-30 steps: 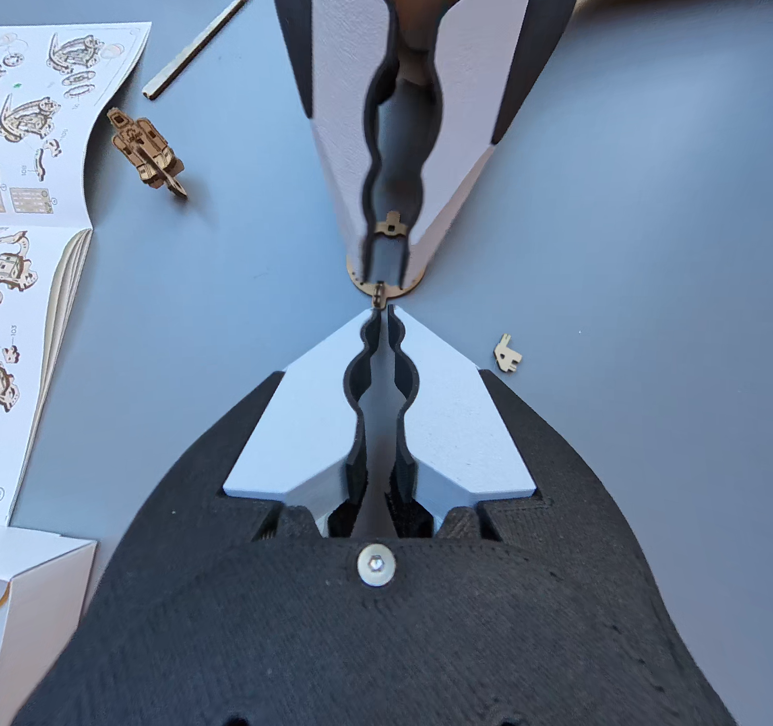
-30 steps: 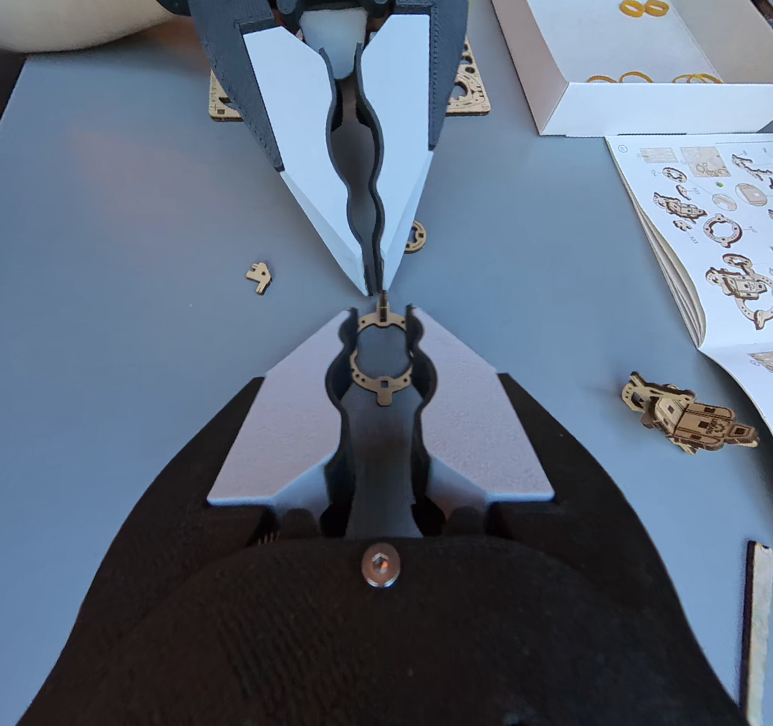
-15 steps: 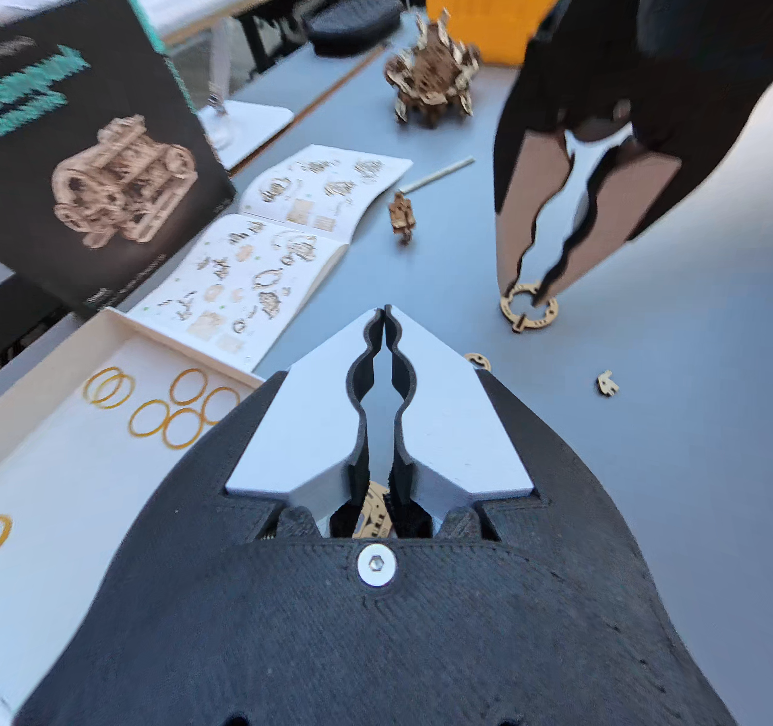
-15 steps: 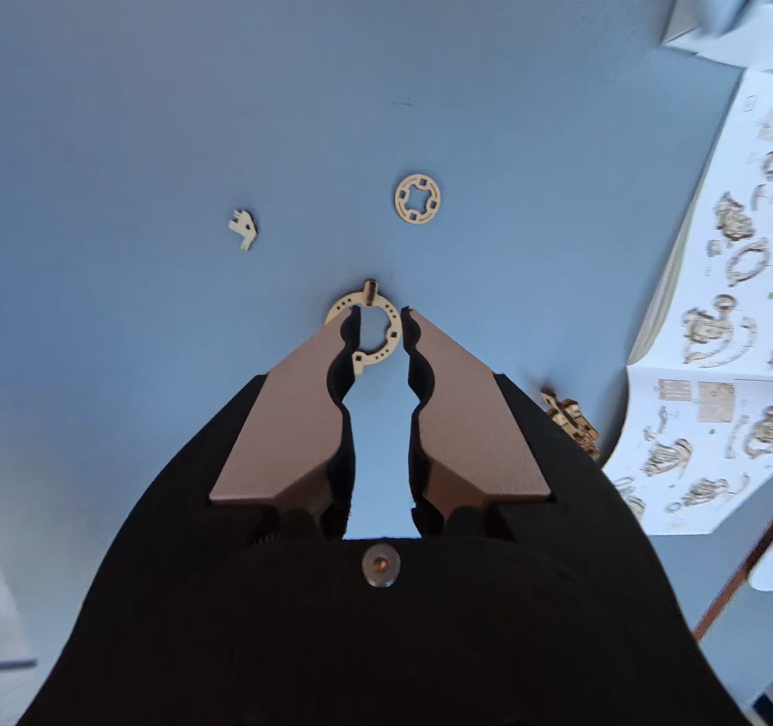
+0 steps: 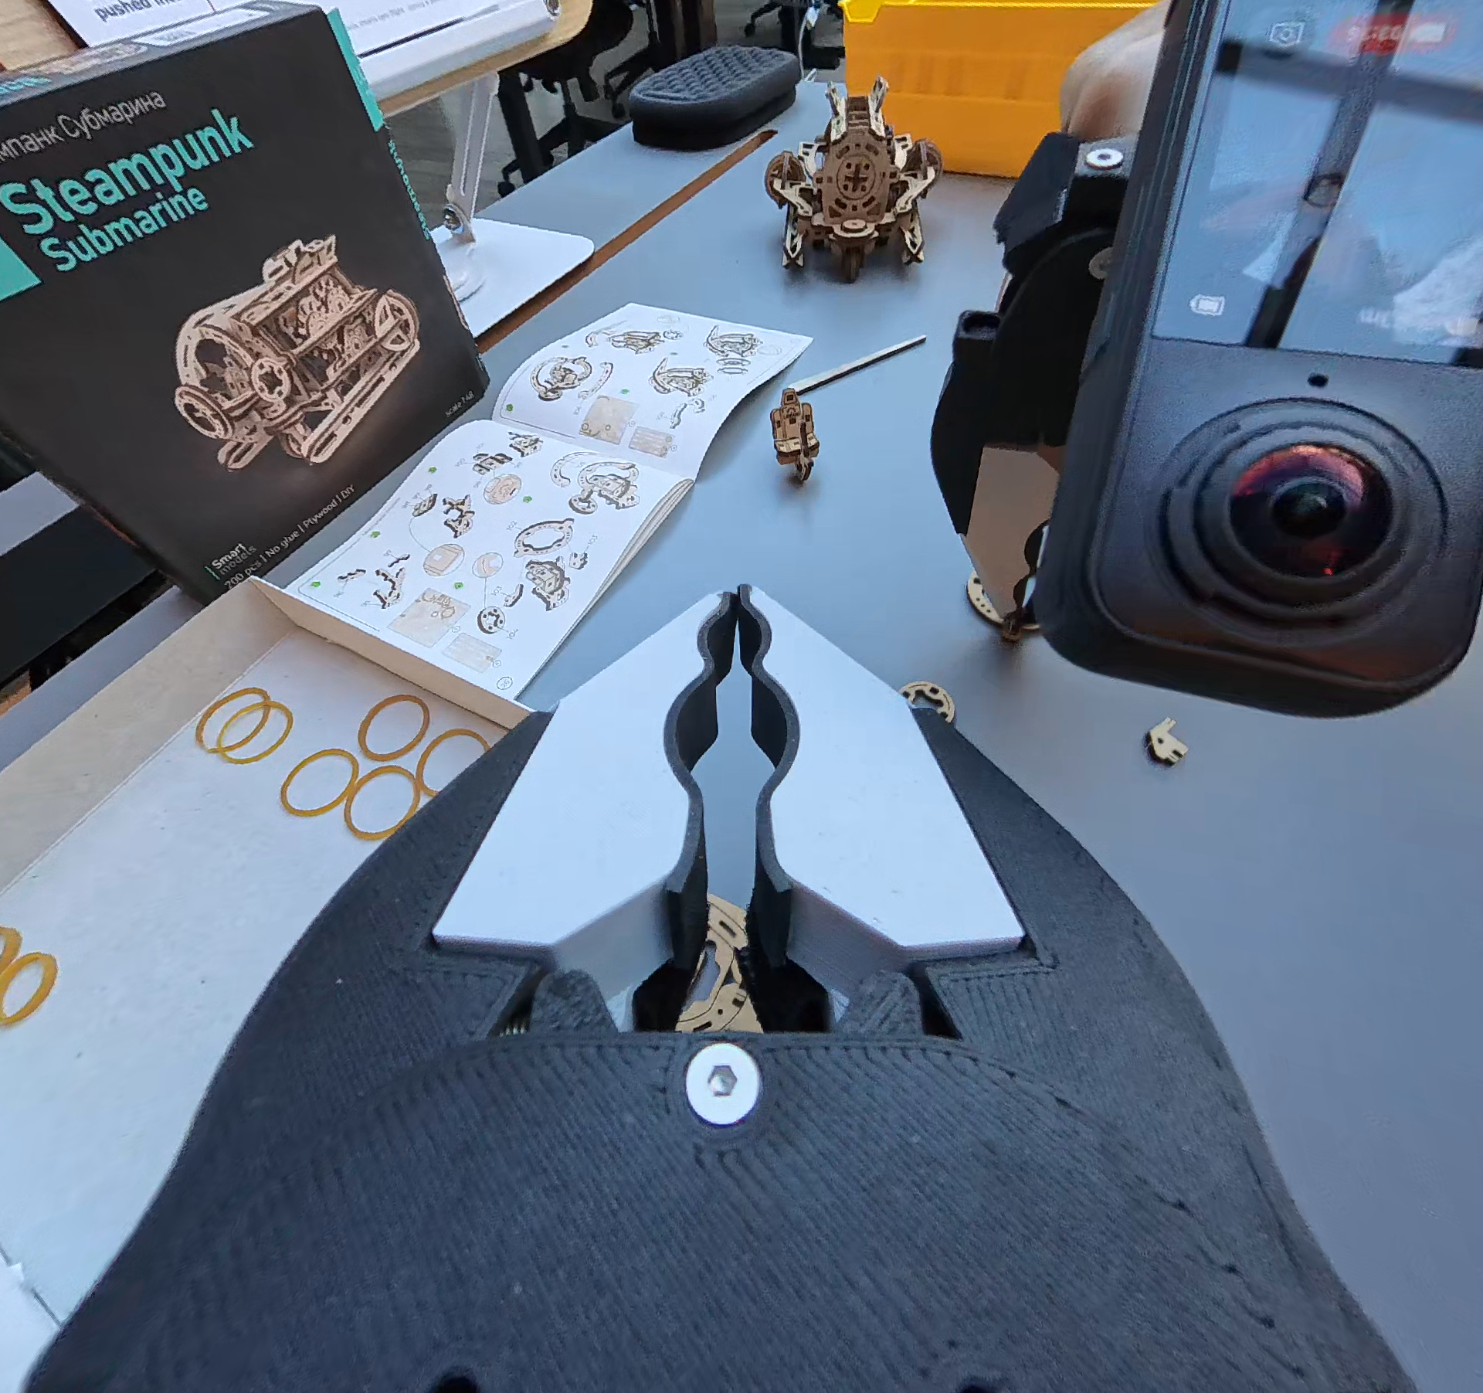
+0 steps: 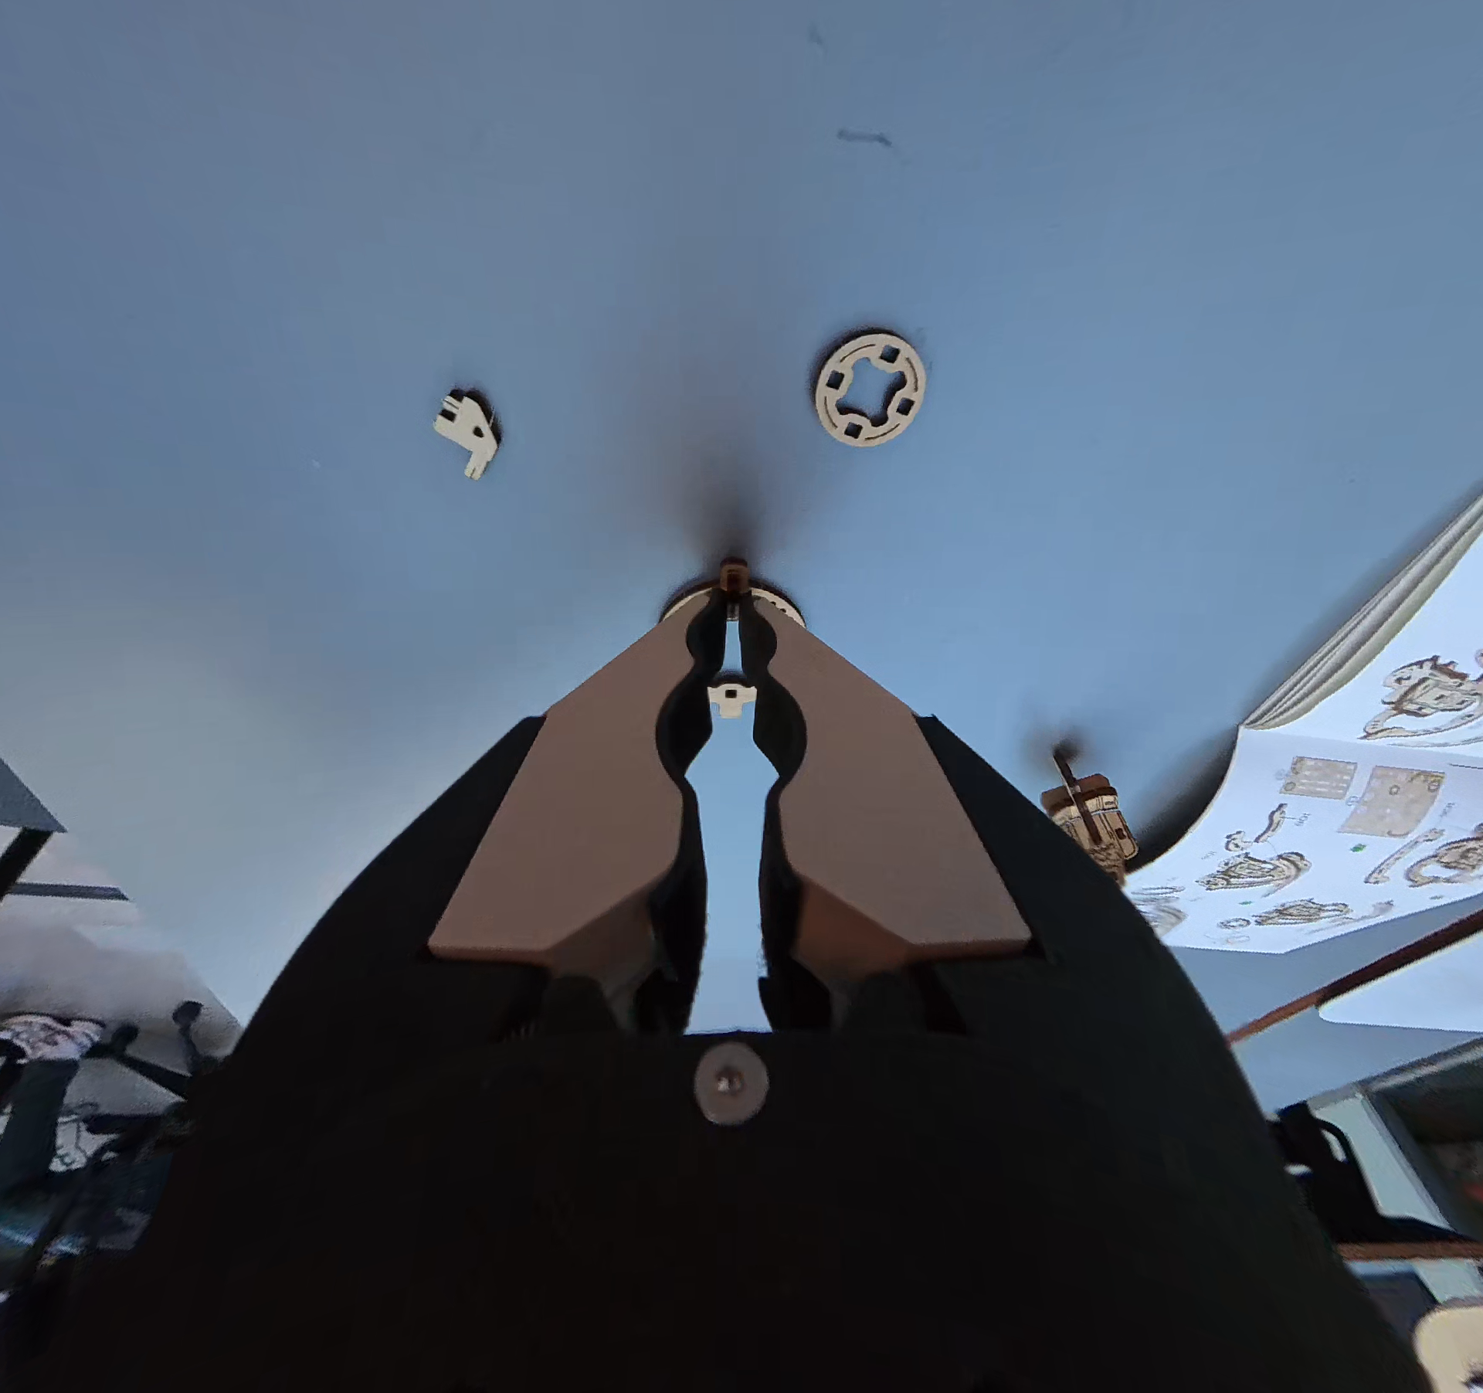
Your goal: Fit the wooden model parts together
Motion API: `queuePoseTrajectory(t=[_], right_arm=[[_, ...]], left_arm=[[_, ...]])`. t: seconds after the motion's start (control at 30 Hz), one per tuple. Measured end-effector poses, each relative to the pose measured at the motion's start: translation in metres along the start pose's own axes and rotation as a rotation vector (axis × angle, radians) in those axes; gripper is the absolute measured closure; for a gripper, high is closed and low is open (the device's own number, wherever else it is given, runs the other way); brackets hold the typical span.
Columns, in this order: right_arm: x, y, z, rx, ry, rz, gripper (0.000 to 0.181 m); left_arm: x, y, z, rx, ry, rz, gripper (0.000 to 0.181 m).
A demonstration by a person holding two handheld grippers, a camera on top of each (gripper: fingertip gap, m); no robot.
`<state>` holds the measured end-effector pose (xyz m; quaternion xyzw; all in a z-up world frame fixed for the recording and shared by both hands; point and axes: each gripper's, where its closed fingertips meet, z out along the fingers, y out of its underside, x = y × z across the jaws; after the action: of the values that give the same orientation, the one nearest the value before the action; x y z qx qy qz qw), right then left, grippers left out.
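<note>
In the right wrist view my right gripper (image 6: pixel 732 606) points steeply down at the grey table (image 6: pixel 722 150). Its jaws are nearly together, pinching the far rim of a flat wooden ring (image 6: pixel 782 601) where a small peg (image 6: pixel 732 574) stands. The ring's inner tab (image 6: pixel 729 700) shows through the gap. In the left wrist view my left gripper (image 5: pixel 738 601) is shut and empty, held back above the table. There the right gripper (image 5: pixel 1017 606) stands on the ring (image 5: pixel 983 596), its camera body filling the right side.
A notched wooden disc (image 6: pixel 870 388) and a small hooked piece (image 6: pixel 469 431) lie loose near the ring. A small wooden figure (image 5: pixel 794 430), a stick (image 5: pixel 863 363), an open booklet (image 5: pixel 562 487), the kit box (image 5: pixel 201 295), a built model (image 5: pixel 852 182), a yellow bin (image 5: pixel 987 46) and a white tray (image 5: pixel 120 913) of rubber bands surround them.
The left gripper let go of the peg, pulled back from the ring and tilted up. The right gripper tipped down, laid the ring on the table, opened, then closed on its pegged rim.
</note>
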<state>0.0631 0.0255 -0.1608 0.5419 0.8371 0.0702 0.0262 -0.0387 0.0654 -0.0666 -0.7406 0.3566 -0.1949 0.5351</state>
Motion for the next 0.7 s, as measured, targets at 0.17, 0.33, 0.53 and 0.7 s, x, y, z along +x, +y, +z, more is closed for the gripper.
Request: queuePoseTrajectory(t=[0.17,0.33,0.53,0.7], right_arm=[[0.002,-0.001,0.000,0.070,0.027,-0.030,0.181],[0.002,-0.001,-0.001,0.263,0.000,0.048,0.181],[0.001,0.004,-0.001,0.302,-0.017,0.112,0.180],[0.003,0.007,-0.006,0.238,0.040,0.026,0.168]], left_arm=[[0.001,0.001,0.001,0.000,0.009,-0.004,0.181],[0.000,0.003,0.001,-0.008,0.008,-0.002,0.181],[0.001,0.009,0.005,-0.029,0.015,-0.005,0.181],[0.000,0.016,0.008,-0.061,0.015,-0.002,0.181]])
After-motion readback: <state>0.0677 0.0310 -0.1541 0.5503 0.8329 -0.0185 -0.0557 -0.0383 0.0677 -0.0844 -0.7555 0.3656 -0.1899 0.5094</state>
